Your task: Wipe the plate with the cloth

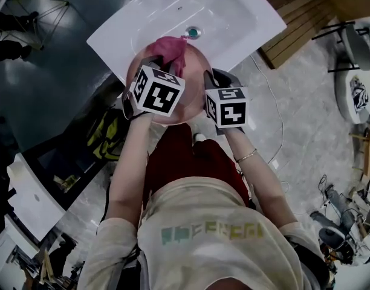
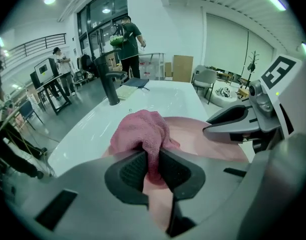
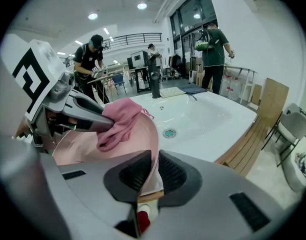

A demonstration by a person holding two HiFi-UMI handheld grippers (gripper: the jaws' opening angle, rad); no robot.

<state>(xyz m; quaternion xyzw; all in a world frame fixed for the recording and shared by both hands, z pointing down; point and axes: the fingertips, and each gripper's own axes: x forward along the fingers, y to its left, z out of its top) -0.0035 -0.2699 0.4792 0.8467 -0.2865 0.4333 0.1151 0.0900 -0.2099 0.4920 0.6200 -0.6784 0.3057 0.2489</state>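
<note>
A pink plate (image 1: 191,71) is held in the air over the near edge of a white sink (image 1: 233,17). My right gripper (image 3: 152,173) is shut on the plate's (image 3: 143,139) rim, on its right side in the head view. A dark pink cloth (image 1: 170,52) lies bunched on the plate's far part. My left gripper (image 2: 153,170) is shut on the cloth (image 2: 143,131) and presses it against the plate (image 2: 203,139). In the head view the marker cubes hide both grippers' jaws.
The sink has a teal drain (image 1: 193,32) and a black tap (image 2: 111,84) at its far side. A wooden pallet (image 1: 300,23) lies right of the sink. Several people (image 3: 213,54) stand in the room behind. A yellow and black bag (image 1: 109,135) sits on the floor at left.
</note>
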